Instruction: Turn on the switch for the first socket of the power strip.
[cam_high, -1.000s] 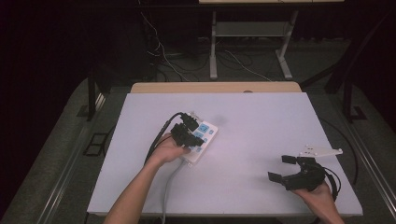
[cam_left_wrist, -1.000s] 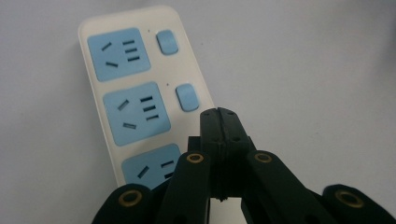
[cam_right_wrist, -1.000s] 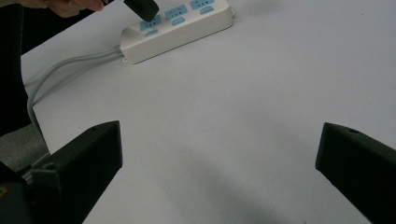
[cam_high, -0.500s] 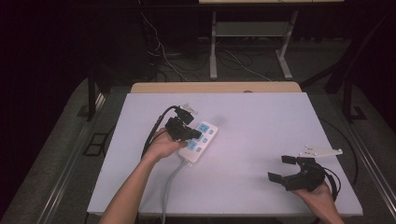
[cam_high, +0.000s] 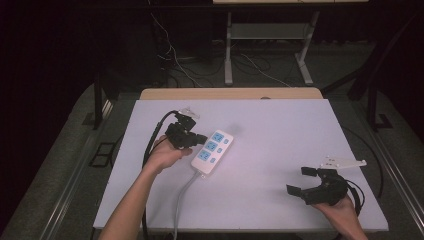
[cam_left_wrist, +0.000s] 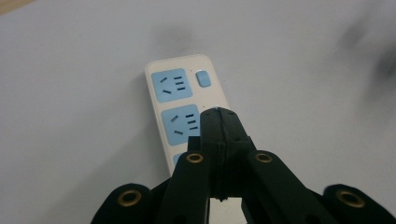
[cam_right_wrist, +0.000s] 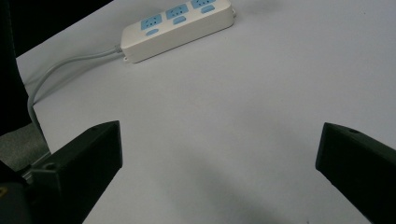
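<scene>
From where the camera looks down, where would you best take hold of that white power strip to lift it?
Probably across its narrow width, near the middle of the power strip, coming from above. It lies flat, long and slim, with straight parallel sides that suit two fingers. Its grey cable trails from the near end, so the far end is freer. The right gripper is open wide enough.

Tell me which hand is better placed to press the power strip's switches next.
Left, probably. The left gripper hangs shut right above the power strip. The right gripper sits open at the table's near right corner, far off.
</scene>
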